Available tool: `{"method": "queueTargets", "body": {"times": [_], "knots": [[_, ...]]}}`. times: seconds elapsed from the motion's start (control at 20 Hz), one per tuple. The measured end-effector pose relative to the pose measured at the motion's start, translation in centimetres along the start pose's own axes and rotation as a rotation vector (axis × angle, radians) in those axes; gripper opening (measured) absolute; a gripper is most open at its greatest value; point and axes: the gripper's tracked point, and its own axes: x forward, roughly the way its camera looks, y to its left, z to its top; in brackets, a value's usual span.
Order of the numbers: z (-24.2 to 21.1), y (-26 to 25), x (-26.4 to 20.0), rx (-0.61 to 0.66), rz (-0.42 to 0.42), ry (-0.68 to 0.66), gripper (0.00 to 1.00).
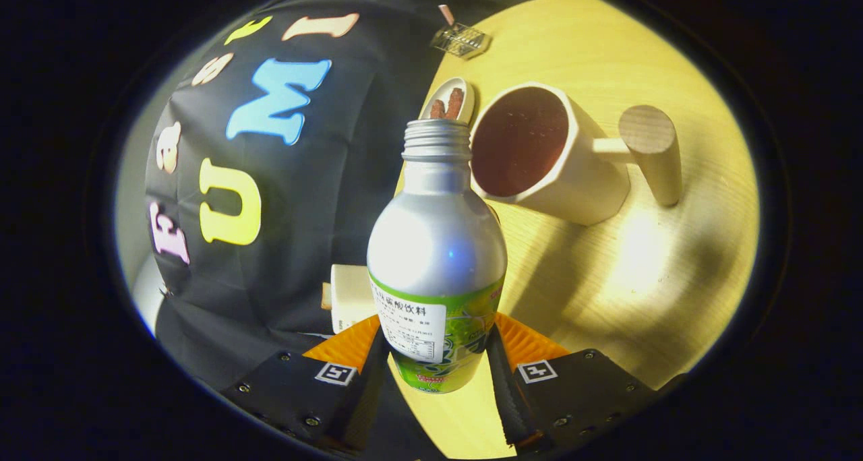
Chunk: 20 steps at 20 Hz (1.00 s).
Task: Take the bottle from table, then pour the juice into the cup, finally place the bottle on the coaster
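Right now you are holding the bottle (437, 259) clamped in the gripper (437, 353), both fingers pressing on its labelled lower body, one from each side, at the bottom centre of the frame. You are tilting it so the open threaded mouth, with no cap on it, is pointing toward the cup (539, 154) in the upper middle. The mouth is sitting just beside the cup's near rim, not clearly over it, so I judge you are either about to pour or just finishing; the cup is already showing dark liquid inside. Gripping low on the body is leaving the neck free to reach the rim. The cup's round wooden handle is sticking out to the right, away from your approach, which is keeping it clear of the bottle. A pale block (350, 298) is peeking out left of the bottle, just ahead of the left finger; whether that is the coaster I cannot tell. The table (640, 279) is lying tilted across the right of the frame.
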Motion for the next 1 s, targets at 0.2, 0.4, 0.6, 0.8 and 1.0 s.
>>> {"method": "queueTargets", "body": {"times": [0.2,0.4,0.6,0.8,1.0], "knots": [[-0.3,0.0,0.3,-0.118,-0.022,-0.041,0.72],[0.3,0.2,0.2,-0.248,-0.053,-0.103,0.72],[1.2,0.6,0.8,-0.396,-0.099,-0.159,0.72],[2.3,2.2,1.7,-0.513,-0.137,-0.223,0.72],[3.5,3.3,2.8,-0.640,-0.182,-0.278,0.72]]}}
